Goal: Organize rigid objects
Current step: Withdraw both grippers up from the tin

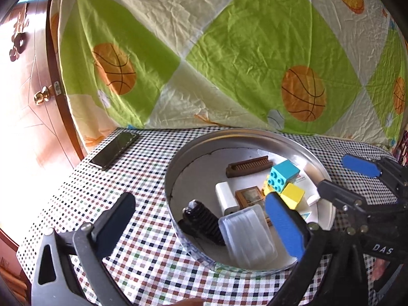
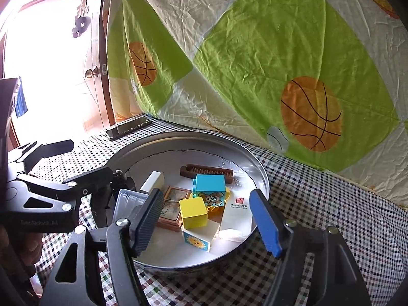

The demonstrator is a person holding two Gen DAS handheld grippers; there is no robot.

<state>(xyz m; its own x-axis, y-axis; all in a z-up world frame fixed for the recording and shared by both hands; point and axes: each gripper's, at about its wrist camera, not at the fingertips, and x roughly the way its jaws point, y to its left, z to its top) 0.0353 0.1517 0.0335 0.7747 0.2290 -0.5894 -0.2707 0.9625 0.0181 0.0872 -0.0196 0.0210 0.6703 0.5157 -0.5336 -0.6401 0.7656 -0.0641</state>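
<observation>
A round metal tin [image 1: 178, 163] [image 2: 262, 178] on the checkered table holds several objects: a brown comb [image 1: 248, 166] [image 2: 206, 172], a blue toy block [image 1: 284, 174] [image 2: 210, 191], a yellow cube [image 1: 293, 195] [image 2: 193, 212], a clear plastic case [image 1: 247, 237] [image 2: 127, 200], a black ribbed piece [image 1: 202, 220], a white box [image 1: 225, 199] and a small framed picture [image 1: 250, 196] [image 2: 170, 210]. My left gripper [image 1: 201, 224] is open and empty over the tin's near rim. My right gripper [image 2: 206, 227] is open and empty above the tin's near side.
A black phone [image 1: 114, 149] [image 2: 127, 127] lies on the table at the far left. A basketball-print cloth [image 1: 229, 51] hangs behind the table. A wooden door [image 1: 30, 89] stands at the left. My right gripper shows in the left wrist view [image 1: 357, 178].
</observation>
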